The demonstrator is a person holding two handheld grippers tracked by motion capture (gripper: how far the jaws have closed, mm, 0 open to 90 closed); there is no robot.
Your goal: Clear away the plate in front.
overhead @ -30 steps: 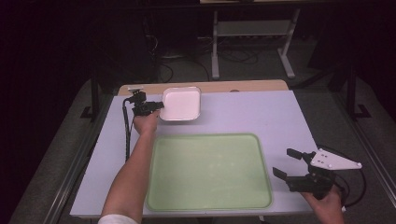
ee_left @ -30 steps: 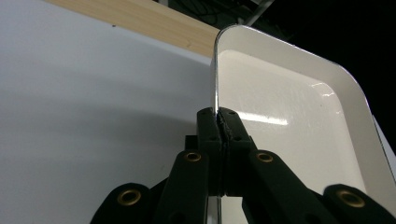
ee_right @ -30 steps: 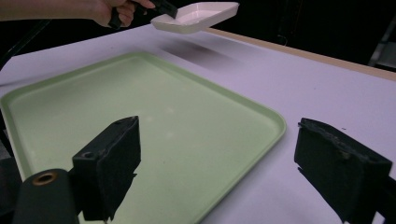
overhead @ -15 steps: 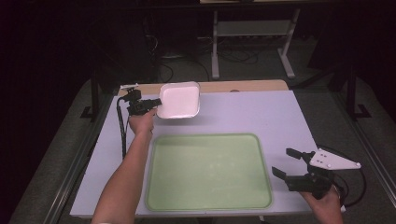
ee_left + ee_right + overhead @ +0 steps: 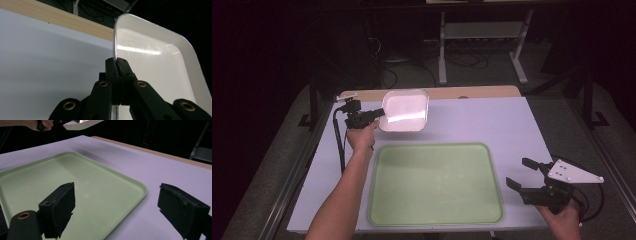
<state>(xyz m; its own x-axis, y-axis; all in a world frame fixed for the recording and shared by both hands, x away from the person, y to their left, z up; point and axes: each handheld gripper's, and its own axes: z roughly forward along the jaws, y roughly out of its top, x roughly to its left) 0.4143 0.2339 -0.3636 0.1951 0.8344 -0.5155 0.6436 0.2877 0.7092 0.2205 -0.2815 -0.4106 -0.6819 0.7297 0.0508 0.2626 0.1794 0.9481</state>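
A white square dish hangs above the table's far left part, tilted, and my left gripper is shut on its left rim. In the left gripper view the black jaws pinch the edge of the dish at the gripper's tips. A pale green tray lies flat near the table's front. Beside the tray's right edge, my right gripper stands open with nothing between its fingers. The right gripper view has the tray beyond the spread jaws and the lifted dish at the top.
The table has a lilac top with a wooden strip along its far edge. Behind it stand a metal frame and cables on a dark floor. A black cable trails from the left gripper.
The left gripper has raised the white dish off the table and tipped it more toward the camera. The right gripper has not moved.
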